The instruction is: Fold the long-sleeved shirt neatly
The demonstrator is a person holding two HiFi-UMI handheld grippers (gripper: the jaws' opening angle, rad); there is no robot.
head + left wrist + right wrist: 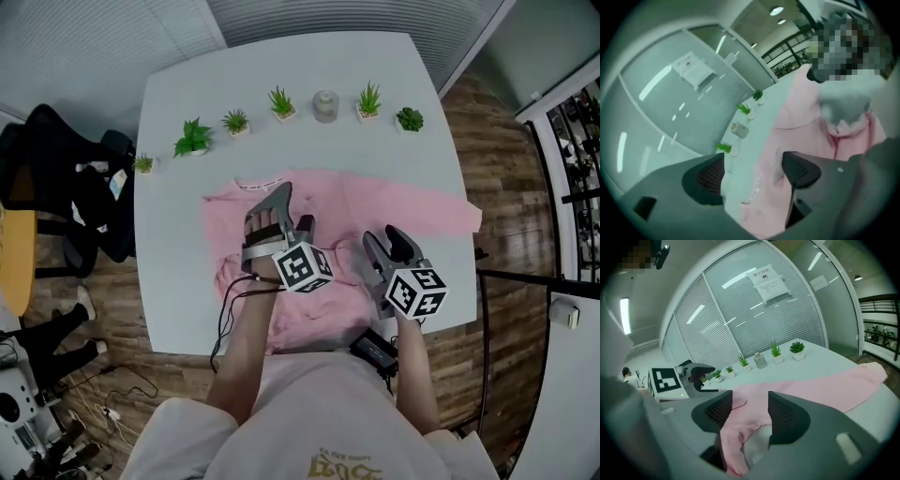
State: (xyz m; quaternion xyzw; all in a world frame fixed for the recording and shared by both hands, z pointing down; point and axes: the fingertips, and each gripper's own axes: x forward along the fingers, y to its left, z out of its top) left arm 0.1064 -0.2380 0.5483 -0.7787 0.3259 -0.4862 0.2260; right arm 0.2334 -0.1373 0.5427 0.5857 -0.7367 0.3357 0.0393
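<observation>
A pink long-sleeved shirt [323, 211] lies spread on the white table [173, 281], with one sleeve [441, 214] stretched out to the right. My left gripper [281, 211] hovers over the shirt's left half near the collar. Its jaws stand wide apart with nothing pinched; in the left gripper view [752, 171] the shirt [806, 108] and bare table show between them. My right gripper [384, 240] sits low over the shirt's right half. It is open [750, 411], and a bunched fold of the pink cloth [733, 427] lies in the gap without being pressed by the pads.
A row of small potted plants [281, 103] and a grey jar [325, 105] line the far side of the table. A black office chair [66, 178] stands left of the table. A black device [375, 349] rests at the near edge by the person's body.
</observation>
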